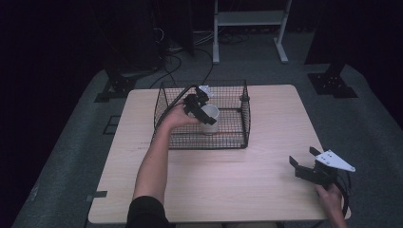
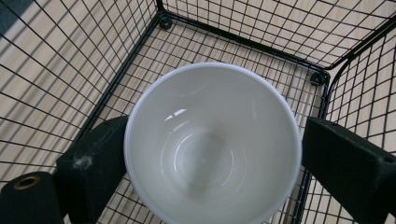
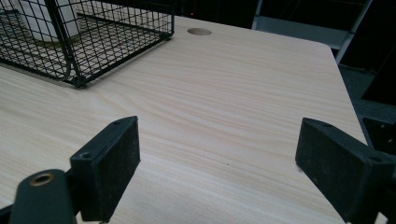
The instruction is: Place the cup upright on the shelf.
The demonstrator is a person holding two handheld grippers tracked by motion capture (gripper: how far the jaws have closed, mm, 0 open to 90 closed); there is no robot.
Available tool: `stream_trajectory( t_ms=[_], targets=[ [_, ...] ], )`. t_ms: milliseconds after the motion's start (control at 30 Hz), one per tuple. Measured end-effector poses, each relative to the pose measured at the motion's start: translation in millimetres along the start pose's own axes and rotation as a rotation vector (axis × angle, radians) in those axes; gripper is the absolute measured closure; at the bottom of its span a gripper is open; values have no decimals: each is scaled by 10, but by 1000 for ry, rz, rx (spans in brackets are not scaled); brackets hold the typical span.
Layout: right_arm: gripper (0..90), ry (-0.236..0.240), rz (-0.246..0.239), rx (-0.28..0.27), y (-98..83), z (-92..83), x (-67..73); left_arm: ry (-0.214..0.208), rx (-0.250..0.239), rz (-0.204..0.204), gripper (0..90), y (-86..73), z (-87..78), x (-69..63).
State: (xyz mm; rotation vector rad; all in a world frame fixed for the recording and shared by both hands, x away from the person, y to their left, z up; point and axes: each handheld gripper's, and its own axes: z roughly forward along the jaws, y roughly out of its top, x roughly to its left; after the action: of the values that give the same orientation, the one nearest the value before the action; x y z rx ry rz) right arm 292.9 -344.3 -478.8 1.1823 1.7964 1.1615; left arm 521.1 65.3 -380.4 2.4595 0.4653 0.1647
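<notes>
The left gripper (image 1: 202,108) sits inside the wire basket (image 1: 161,102) in the upper middle of the high view, with its jaws apart around a white cup (image 1: 209,119). In the left gripper view the cup (image 2: 212,144) stands upright with its mouth open toward the camera, filling the centre of the frame; the left jaw lies right at the cup's rim at the lower left, so close that contact cannot be ruled out, while the right jaw at the lower right stands just clear of the rim with a thin gap showing. The pads do not press on the cup from both sides. The basket's mesh floor and walls (image 2: 70,70) run all round the cup, with two corner feet in the upper part of that frame, and pale wood shows through the grid. In the high view the person's left forearm reaches up from the bottom edge to the basket's near left side, and a cable trails from the gripper over the basket's far rim. The right gripper (image 1: 302,164) is at the lower right of the high view, well apart from the basket, held in the person's right hand near the surface's (image 1: 223,175) near right corner. In the right gripper view its jaws (image 3: 219,163) stand wide apart over bare wood with nothing between them, and the basket's corner (image 3: 74,56) with the cup behind the mesh shows at the upper left.
</notes>
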Motion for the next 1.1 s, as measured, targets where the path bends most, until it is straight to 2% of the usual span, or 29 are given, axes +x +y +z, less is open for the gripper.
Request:
stream_trajectory(
  t_ms=[167, 500, 833, 1000, 1100],
  targets=[
    [130, 2, 1, 0, 0, 0, -2, 8, -20, 0, 86, 12, -91, -22],
    [130, -1, 2, -1, -1, 0, -6, 45, -63, 34, 79, 57, -282, -103],
    [130, 3, 3, -3, -2, -3, -5, 79, -88, 55, 78, 114, -484, -291],
    [130, 5, 3, -4, -2, -4, -8, 90, -141, 75, 78, 94, -599, -413],
    [130, 5, 5, -4, -2, -5, -8, 97, -146, 82, 78, 61, -640, -471]
  ],
)
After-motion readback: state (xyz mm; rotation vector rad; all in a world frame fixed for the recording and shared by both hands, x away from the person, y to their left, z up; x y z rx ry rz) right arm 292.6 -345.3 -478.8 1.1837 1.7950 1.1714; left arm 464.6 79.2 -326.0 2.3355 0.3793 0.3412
